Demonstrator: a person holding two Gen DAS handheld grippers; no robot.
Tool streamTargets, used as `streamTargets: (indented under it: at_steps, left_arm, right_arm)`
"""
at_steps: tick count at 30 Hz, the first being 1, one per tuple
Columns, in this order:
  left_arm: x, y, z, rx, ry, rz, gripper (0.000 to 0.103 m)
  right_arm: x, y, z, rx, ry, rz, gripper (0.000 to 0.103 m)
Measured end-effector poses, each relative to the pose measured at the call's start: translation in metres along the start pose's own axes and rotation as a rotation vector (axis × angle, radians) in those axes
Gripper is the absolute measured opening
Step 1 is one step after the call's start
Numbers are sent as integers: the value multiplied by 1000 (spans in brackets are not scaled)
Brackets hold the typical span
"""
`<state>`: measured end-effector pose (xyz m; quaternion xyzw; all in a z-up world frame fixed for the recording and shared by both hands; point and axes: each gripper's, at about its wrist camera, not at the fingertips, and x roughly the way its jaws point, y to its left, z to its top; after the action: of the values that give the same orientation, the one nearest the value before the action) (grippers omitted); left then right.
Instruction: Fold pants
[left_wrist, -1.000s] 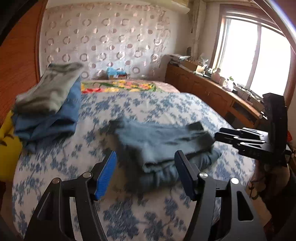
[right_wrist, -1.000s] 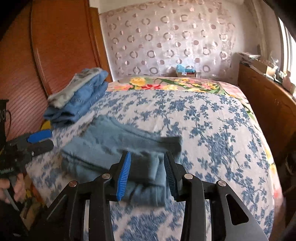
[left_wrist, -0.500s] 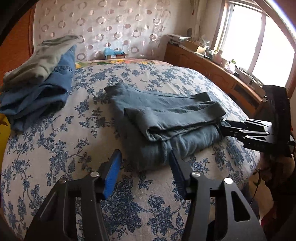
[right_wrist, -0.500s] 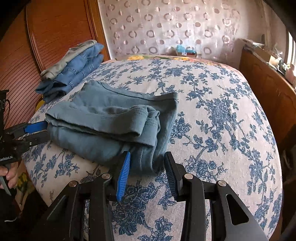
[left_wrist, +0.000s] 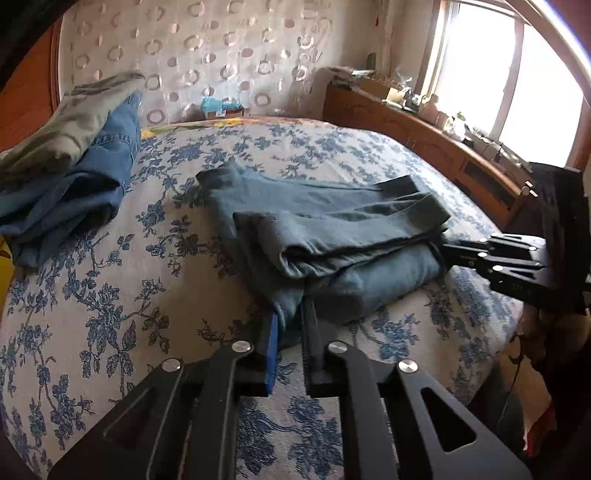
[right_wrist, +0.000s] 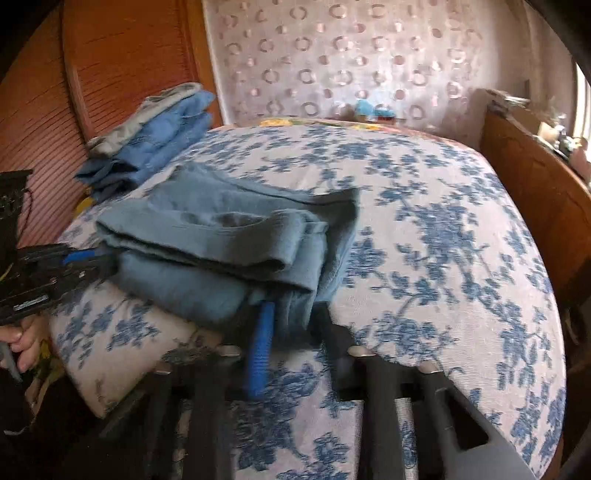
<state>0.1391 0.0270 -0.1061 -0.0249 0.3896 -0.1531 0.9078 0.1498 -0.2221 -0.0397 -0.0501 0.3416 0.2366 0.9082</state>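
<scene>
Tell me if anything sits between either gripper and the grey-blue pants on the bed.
Nothing visible does. The left gripper has just closed on the near edge of the pants, and the right gripper has just closed on their other near corner, cloth between its jaws.

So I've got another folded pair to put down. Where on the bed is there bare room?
The bedspread is bare between the teal pants and the wooden cabinet, and toward the headboard. A narrower strip lies between the pants and the jeans stack. It is crowded at the near edge, where both tongs clamp the pants.
</scene>
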Motion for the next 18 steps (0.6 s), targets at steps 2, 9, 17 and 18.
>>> streamTargets:
  at_steps: [2, 9, 17, 18]
  left_arm:
    - [-6, 1, -2, -11, -9, -15, 10]
    - [-41, -6, -22, -15, -28, -60, 10]
    - [-53, -16, -43, 9, 2, -10, 10]
    - [-52, -16, -44, 12, 0, -11, 13]
  right_arm:
    - [-2, 1, -1, -15, -1, 0, 12]
    - [-30, 6, -17, -25, -13, 62, 11]
    - [-59, 19, -39, -60, -21, 63, 11]
    - [-61, 22, -41, -83, -28, 51, 11]
